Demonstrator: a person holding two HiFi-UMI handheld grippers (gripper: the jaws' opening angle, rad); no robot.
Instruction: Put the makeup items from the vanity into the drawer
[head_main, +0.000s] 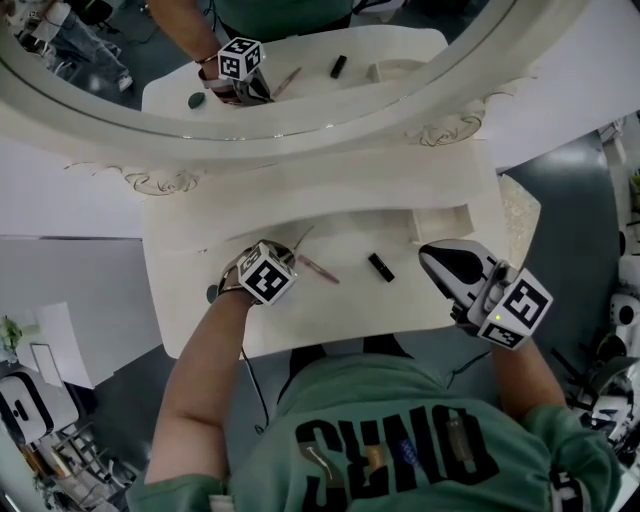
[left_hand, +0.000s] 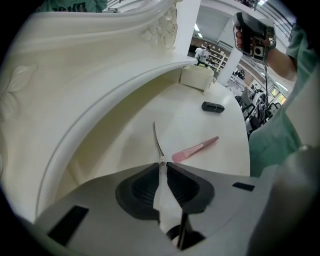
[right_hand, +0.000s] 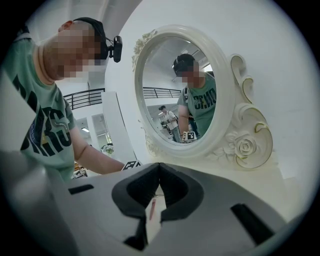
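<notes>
On the white vanity top (head_main: 340, 310) my left gripper (head_main: 283, 262) points steeply down, shut on the near end of a thin silver-grey makeup stick (left_hand: 156, 140), whose tip lies toward the mirror. A pink brush (head_main: 318, 268) (left_hand: 195, 149) lies just right of it. A short black tube (head_main: 380, 267) (left_hand: 213, 107) lies further right. The small open white drawer (head_main: 445, 222) (left_hand: 196, 78) sits at the back right. My right gripper (head_main: 440, 262) hovers at the vanity's right end with its tips together (right_hand: 159, 165) and nothing held.
The oval mirror (head_main: 250, 90) (right_hand: 182, 95) in a carved white frame rises behind the tabletop. A small dark round item (head_main: 212, 293) sits at the table's left edge by my left wrist. The person's torso is close to the front edge.
</notes>
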